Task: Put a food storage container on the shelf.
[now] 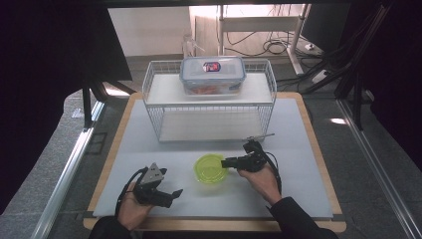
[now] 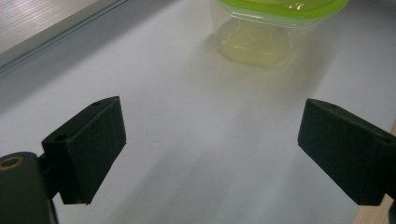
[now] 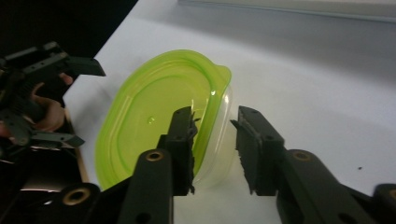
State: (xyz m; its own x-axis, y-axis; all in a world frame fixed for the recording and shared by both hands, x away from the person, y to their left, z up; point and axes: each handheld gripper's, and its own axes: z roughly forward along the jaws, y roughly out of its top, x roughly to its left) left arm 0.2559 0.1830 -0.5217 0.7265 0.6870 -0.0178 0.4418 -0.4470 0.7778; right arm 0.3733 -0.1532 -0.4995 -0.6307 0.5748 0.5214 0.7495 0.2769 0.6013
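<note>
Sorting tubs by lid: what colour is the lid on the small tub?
Translucent lime green lid; clearest in the right gripper view.

Black jaws wide apart (nothing between), green-lidded container (image 2: 261,32) ahead, white table (image 2: 177,140)

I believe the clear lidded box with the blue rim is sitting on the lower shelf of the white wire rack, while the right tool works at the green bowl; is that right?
Not quite: the clear lidded box sits on the top shelf of the white wire rack, as the high view shows; the lower shelf holds nothing. The rest stands: the right tool has its jaws either side of the green bowl's rim.
</note>
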